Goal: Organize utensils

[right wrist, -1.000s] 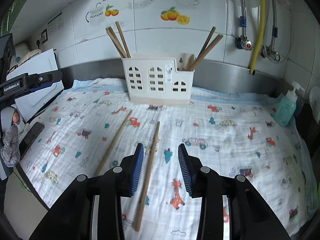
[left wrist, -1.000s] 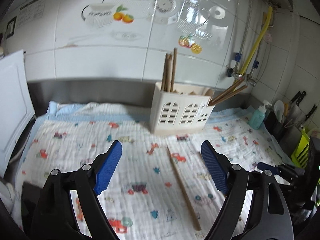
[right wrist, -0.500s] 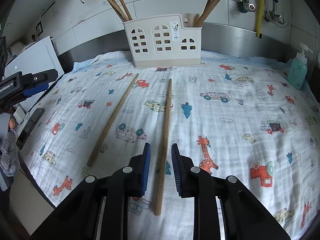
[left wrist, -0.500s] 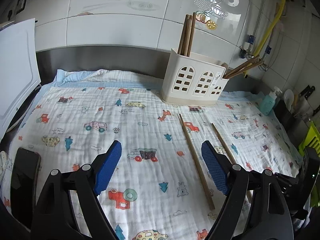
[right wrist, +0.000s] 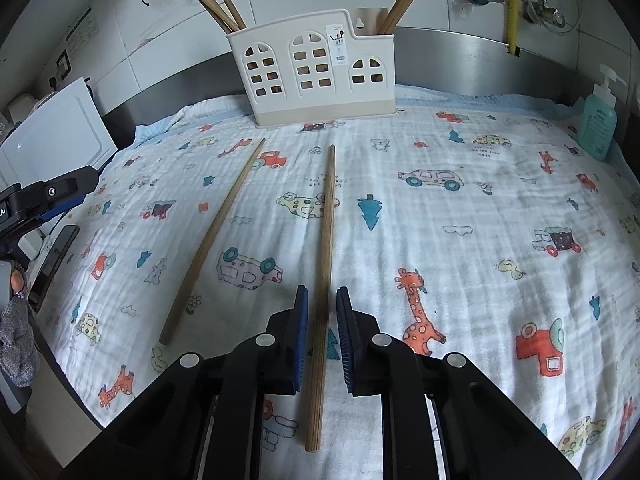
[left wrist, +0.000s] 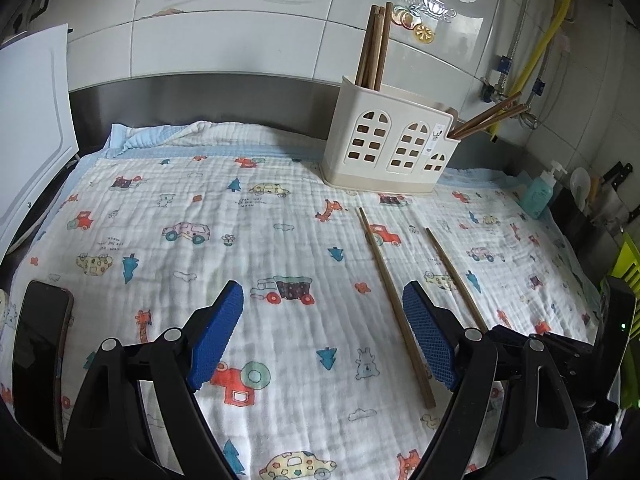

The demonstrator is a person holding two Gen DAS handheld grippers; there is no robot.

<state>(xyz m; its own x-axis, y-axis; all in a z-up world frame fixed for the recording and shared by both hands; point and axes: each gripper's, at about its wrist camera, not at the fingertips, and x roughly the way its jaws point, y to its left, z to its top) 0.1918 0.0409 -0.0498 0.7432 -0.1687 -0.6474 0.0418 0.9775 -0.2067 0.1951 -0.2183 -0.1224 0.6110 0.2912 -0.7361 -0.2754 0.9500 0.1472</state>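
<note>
Two loose wooden chopsticks lie on the patterned cloth (right wrist: 460, 208). The right chopstick (right wrist: 326, 220) runs straight between the pads of my right gripper (right wrist: 322, 292). Its jaws are closing, with a thin gap still showing on each side of the stick. The left chopstick (right wrist: 216, 236) lies free beside it. My left gripper (left wrist: 322, 292) hangs open and empty over the cloth, and that left chopstick (left wrist: 384, 276) passes just inside its right finger (left wrist: 428, 340). The white utensil holder (right wrist: 312, 76) stands at the back with several chopsticks (right wrist: 216, 0) in it.
A dark phone (left wrist: 40, 352) lies at the cloth's left edge beside a white board (left wrist: 28, 120). A teal soap bottle (right wrist: 598, 120) stands at the back right. Knives and a green rack (left wrist: 628, 264) crowd the far right. Tiled wall and pipes rise behind the holder.
Both grippers have sunk toward the cloth. The right jaws have narrowed around the right chopstick's near end. The left jaws stayed wide.
</note>
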